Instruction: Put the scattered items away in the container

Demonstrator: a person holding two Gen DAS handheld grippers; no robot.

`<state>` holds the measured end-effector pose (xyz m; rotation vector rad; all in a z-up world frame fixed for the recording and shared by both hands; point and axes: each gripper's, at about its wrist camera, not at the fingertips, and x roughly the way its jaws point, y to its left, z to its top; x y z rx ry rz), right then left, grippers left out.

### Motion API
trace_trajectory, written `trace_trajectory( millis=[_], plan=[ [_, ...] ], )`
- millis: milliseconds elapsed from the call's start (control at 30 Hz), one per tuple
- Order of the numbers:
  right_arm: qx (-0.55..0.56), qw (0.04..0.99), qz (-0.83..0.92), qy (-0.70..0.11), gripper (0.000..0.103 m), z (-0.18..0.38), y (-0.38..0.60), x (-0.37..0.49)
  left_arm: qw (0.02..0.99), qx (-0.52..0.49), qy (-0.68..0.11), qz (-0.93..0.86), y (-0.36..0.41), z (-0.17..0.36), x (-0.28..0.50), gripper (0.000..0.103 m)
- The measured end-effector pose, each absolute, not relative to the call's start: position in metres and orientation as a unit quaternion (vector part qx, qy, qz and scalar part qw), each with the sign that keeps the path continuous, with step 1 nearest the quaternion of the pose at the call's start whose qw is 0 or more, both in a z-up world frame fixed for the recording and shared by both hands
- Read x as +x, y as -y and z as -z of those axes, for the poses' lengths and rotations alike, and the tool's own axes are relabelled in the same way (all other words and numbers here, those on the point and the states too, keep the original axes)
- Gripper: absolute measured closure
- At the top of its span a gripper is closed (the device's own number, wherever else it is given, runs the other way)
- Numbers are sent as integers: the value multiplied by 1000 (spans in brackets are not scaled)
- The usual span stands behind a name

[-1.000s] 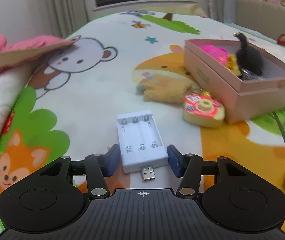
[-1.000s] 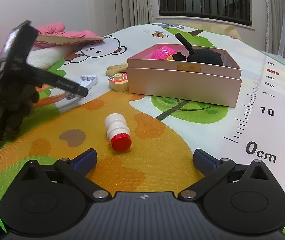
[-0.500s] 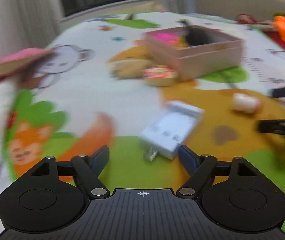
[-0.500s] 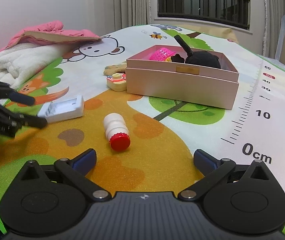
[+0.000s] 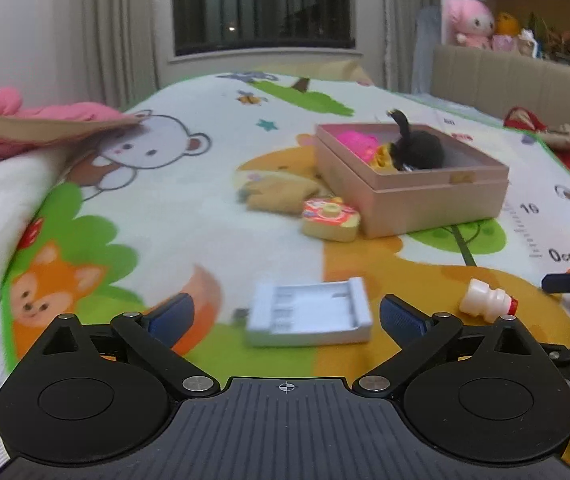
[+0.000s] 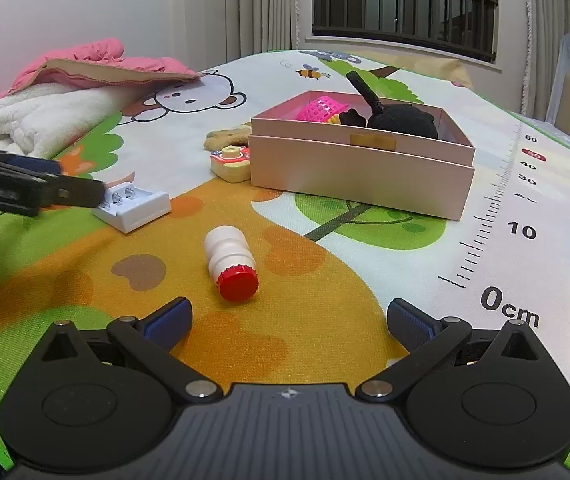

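On a cartoon play mat [image 5: 189, 216], a white battery charger [image 5: 309, 318] lies flat and crosswise between the spread fingers of the left claw [image 5: 285, 314], which grips nothing. The right claw [image 6: 288, 318] is also wide open, with a small white bottle [image 6: 231, 258] lying just ahead. The pink box [image 5: 437, 196] sits farther back, already partly filled. A good grasp would likely close across the charger's shorter width, low, before lifting it toward the box.

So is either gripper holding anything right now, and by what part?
Nothing is held. The left gripper is open around the white battery charger, which lies on the mat; the right gripper is open behind the small bottle.
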<state>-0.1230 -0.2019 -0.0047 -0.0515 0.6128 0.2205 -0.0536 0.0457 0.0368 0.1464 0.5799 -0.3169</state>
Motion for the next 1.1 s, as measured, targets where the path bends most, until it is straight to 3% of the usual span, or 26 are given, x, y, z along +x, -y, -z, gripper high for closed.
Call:
trace_trajectory(
  millis=[367,467,500,833,1000,1100],
  plan=[
    [-13,947,-113,-299,0,5,205,-122,918,44,-363,152,-31,-13,-11,2],
    [-15,946,-114,-302,0,3,205,-122,918,45,-363,155,-30,-14,-12,3],
    [-17,946,-116,-303,0,1,204,-122,918,47,-362,157,-31,-15,-13,9],
    [-67,951,-16,-302,0,-18,229,-102,917,63,-350,179,-31,-20,-44,8],
    [-19,954,-43,-296,0,-31,220,-113,920,68,-339,184,-32,-19,-63,8],
    [-41,950,-90,-297,8,-30,190,-124,923,72,-334,178,-37,-19,-68,8]
  ],
)
